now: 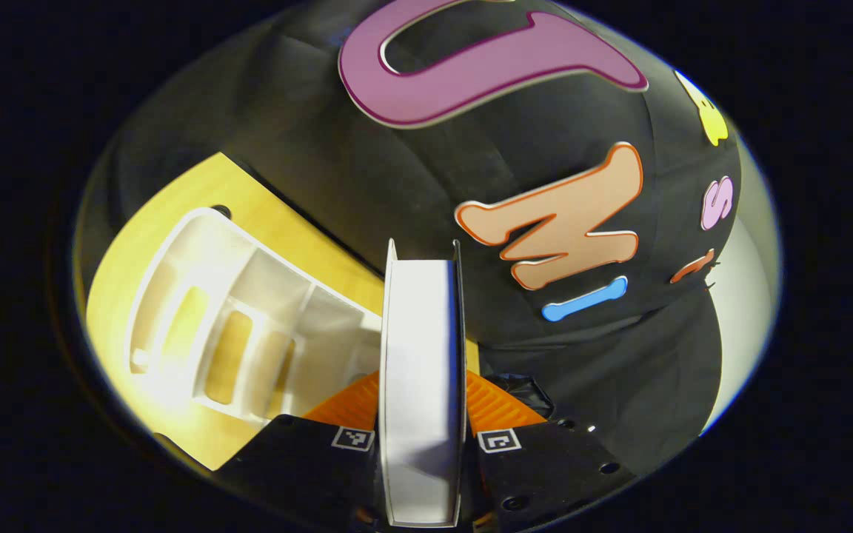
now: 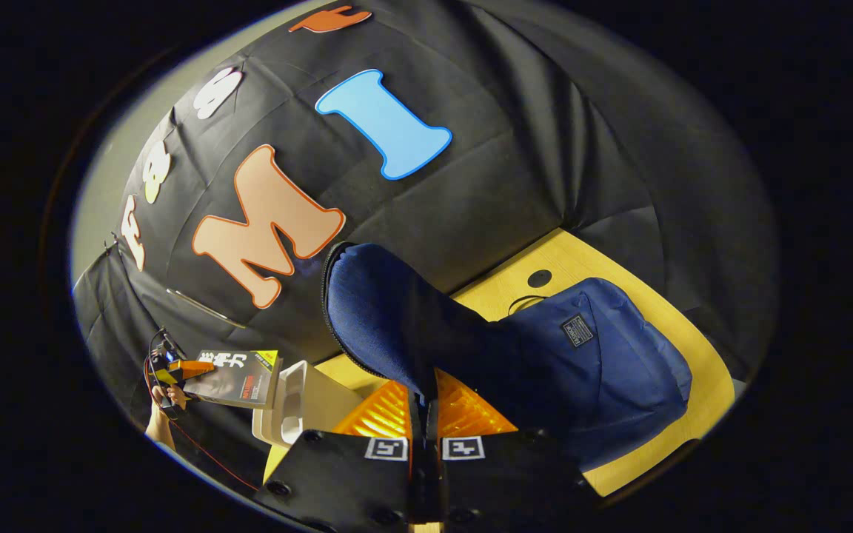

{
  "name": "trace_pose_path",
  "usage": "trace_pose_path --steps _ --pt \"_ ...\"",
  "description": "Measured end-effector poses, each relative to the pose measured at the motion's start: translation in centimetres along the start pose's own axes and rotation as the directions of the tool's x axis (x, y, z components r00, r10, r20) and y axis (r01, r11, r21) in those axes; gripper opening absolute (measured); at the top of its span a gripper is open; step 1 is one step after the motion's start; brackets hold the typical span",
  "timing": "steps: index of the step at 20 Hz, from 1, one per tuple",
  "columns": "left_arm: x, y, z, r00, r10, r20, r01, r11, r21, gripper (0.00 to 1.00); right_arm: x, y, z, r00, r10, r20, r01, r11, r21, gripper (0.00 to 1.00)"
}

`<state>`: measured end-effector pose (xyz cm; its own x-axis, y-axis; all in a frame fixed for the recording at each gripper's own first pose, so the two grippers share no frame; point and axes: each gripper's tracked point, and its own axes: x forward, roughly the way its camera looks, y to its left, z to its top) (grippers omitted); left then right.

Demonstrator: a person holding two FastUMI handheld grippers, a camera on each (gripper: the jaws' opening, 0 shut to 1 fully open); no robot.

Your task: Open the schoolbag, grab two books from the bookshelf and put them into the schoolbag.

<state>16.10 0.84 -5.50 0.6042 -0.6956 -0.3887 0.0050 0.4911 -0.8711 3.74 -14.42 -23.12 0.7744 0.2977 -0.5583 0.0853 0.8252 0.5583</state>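
Now: book (image 1: 422,385) pinched in our left gripper (image 1: 422,444), schoolbag (image 2: 597,363) flap (image 2: 389,318) pinched by our right gripper (image 2: 424,437).
Book runs lengthwise straight out ahead from the fingers; bag mouth sits beyond right fingers, bookshelf (image 1: 241,326) left of left fingers.

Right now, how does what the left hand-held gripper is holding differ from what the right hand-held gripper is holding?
The left hand-held gripper is shut on a rigid book, held clear of the table beside the white bookshelf. The right hand-held gripper is shut on the soft blue flap of the schoolbag, which is attached to the bag and lifted up from it. Both are pinched between closed fingers.
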Motion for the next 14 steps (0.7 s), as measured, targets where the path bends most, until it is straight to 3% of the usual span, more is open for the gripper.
trace_pose_path --steps 7,14 --pt "9.2 -2.4 -7.9 0.988 -0.028 -0.152 0.030 1.000 0.006 0.36 0.1 0.1 0.3 1.000 0.019 0.003 -0.019 1.000 -0.003 0.02" --pt "18.6 -3.8 -15.8 0.964 -0.034 -0.264 0.022 0.999 -0.048 0.37 -0.2 0.0 0.9 0.999 0.048 -0.010 -0.048 0.998 -0.040 0.05"
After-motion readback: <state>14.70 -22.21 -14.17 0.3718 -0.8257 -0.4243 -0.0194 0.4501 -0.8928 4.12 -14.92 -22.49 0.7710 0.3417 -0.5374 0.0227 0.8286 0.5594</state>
